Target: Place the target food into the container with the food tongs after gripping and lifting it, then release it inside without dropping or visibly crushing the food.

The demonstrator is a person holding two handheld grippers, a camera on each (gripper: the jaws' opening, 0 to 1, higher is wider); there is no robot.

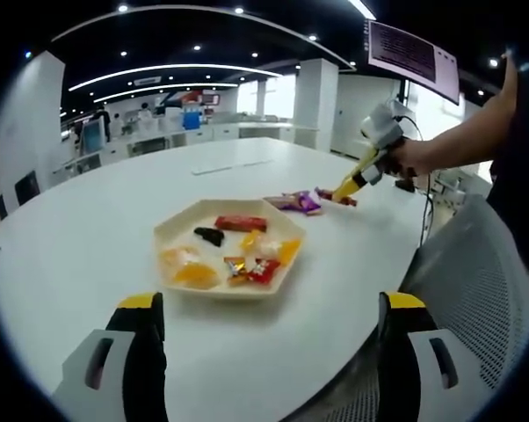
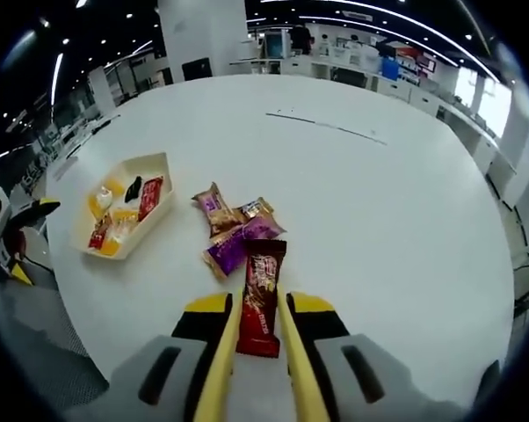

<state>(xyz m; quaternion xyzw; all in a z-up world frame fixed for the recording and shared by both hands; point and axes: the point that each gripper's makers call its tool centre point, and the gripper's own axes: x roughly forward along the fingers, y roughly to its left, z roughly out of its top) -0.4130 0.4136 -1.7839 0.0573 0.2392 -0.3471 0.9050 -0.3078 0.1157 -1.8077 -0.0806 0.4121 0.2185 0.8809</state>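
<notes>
My right gripper (image 2: 257,347) squeezes yellow food tongs (image 2: 291,369) softly around the dark red snack bar (image 2: 261,299) beside the purple packets (image 2: 238,233), while my left gripper (image 1: 264,330) waits open by the cream tray (image 1: 172,230).

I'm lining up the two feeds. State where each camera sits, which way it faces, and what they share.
Left gripper view: rides the left gripper, facing across the white table at the snack tray; the person's forearm shows.
Right gripper view: rides the right gripper, looking along yellow tongs at a red snack packet.
Shared: tray, purple packets.
</notes>
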